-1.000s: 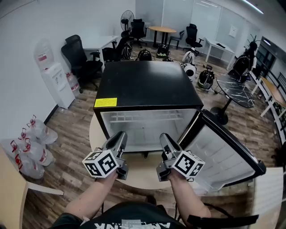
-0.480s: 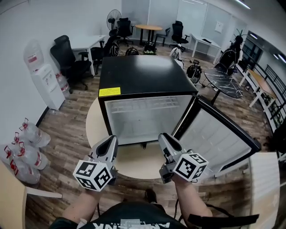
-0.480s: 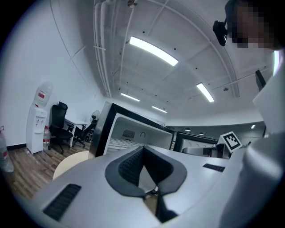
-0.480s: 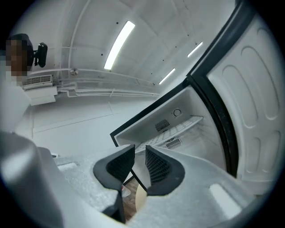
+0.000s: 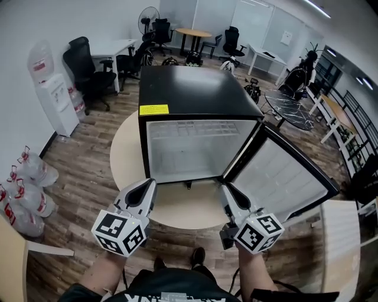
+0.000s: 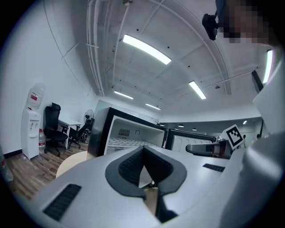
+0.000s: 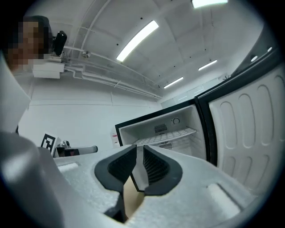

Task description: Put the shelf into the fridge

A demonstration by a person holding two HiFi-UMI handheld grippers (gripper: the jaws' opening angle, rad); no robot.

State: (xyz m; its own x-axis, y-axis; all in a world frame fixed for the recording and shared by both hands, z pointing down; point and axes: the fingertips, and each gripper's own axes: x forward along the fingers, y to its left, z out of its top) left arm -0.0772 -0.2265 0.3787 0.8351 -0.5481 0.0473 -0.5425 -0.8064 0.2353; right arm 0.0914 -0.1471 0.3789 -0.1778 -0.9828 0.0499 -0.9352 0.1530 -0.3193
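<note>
— What are your tongs holding?
— Nothing. My left tongs (image 5: 148, 185) are pinched together at the tips with nothing in them. My right tongs (image 5: 227, 189) stand a thin slit apart and are just as empty. I hold both side by side at the near edge of the round bench (image 5: 177, 207), pointing at the fridge (image 5: 195, 88) that stands on it.
— And the shelf?
— The white wire shelf (image 5: 198, 126) lies level inside the fridge, high in the compartment, well apart from both tongs.
— The door?
— The door (image 5: 277, 177) is open wide to my right, its ribbed white lining facing up at me. A yellow label (image 5: 153, 109) sits on the fridge's top, at the front left corner.
— Further off?
— A water dispenser (image 5: 56, 97) against the left wall, a black office chair (image 5: 80, 63) past it, and a standing fan (image 5: 149, 15) at the far end
</note>
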